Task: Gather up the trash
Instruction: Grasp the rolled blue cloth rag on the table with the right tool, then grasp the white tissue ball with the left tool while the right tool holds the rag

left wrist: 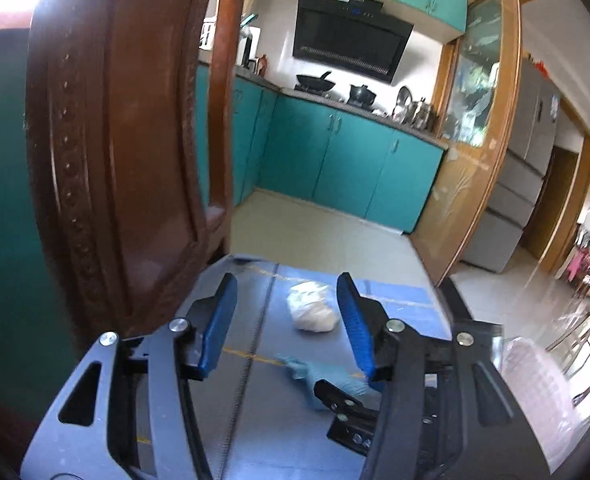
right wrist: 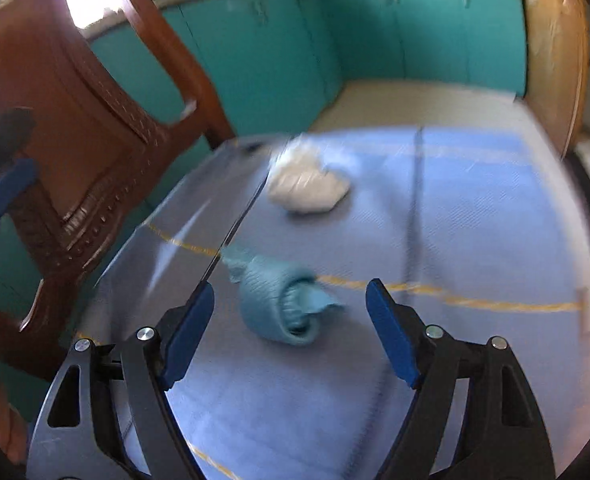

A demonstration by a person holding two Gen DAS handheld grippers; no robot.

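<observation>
Right wrist view motion-blurred throughout; in the left wrist view the blue glove [left wrist: 327, 380] is partly hidden behind the right gripper [left wrist: 337, 400], and items on the kitchen counter [left wrist: 375, 114] are too small to identify

Table surface [right wrist: 475, 220] pale blue-grey, crossed by thin yellow lines and dark seams. Crumpled wad [right wrist: 305, 186] white; rolled glove [right wrist: 273, 304] teal-blue with fine ribbing. Gripper pads [right wrist: 393, 334] deep blue on black and grey frames. Cabinets [left wrist: 347, 160] turquoise; chair [left wrist: 111, 140] reddish-brown with carved beading; range hood [left wrist: 349, 38] black
</observation>
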